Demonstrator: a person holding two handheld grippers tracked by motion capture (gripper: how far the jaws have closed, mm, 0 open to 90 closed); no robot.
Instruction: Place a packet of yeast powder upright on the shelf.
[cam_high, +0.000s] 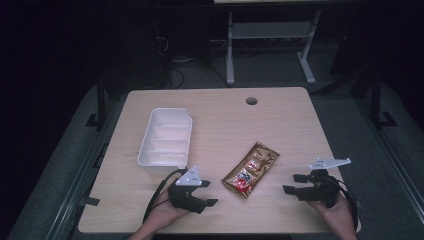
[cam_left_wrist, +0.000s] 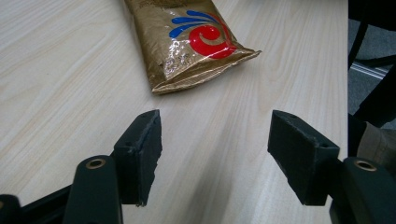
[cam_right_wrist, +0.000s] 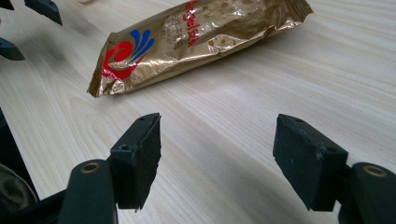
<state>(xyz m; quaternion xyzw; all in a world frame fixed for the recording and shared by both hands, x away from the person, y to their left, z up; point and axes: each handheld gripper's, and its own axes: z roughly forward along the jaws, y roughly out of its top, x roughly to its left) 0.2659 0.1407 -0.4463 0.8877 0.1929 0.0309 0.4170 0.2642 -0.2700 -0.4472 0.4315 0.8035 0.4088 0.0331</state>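
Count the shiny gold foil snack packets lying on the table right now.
1. The gold foil snack packet lies flat on the light wooden table, between the left gripper and right gripper, beside the white plastic tray.

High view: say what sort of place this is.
Probably a lab or office workroom: a wooden desk with a cable hole, grey carpet, and cables by a metal frame behind.
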